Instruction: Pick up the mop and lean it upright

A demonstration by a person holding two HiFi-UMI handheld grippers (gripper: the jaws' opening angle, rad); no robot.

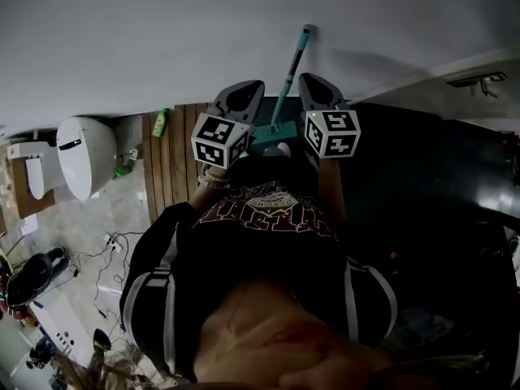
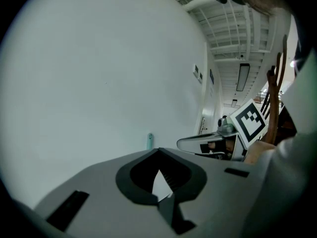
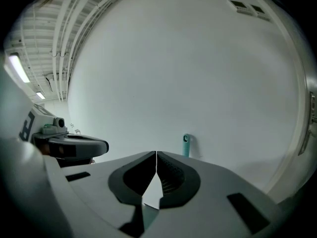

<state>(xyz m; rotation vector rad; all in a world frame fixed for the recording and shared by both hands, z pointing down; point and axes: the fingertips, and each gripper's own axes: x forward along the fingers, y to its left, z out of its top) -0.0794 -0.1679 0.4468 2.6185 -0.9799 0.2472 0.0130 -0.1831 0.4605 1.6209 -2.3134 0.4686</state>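
Mop (image 1: pixel 291 75) leans, seemingly against wall (image 1: pixel 162 39), between closed left claw (image 1: pixel 248 88) and closed right claw (image 1: pixel 311 81).

In both gripper views, only the handle tip of the mop (image 3: pixel 186 145) shows; the rest is hidden.

My head camera sits high above the mop (image 1: pixel 286 84) and looks steeply down on it. The person's torso (image 1: pixel 268 218) fills the lower part of this view, and the white wall (image 1: pixel 162 23) lies beyond the mop. The left gripper (image 1: pixel 244 94) and the right gripper (image 1: pixel 315 84) stand on either side of the mop, near it. Each gripper camera rides low behind its own jaws and faces the wall over them. Both gripper views share the teal top end of the mop handle, seen just past the jaws. Each one also catches the other gripper at its edge. All three views share the mop and the wall.
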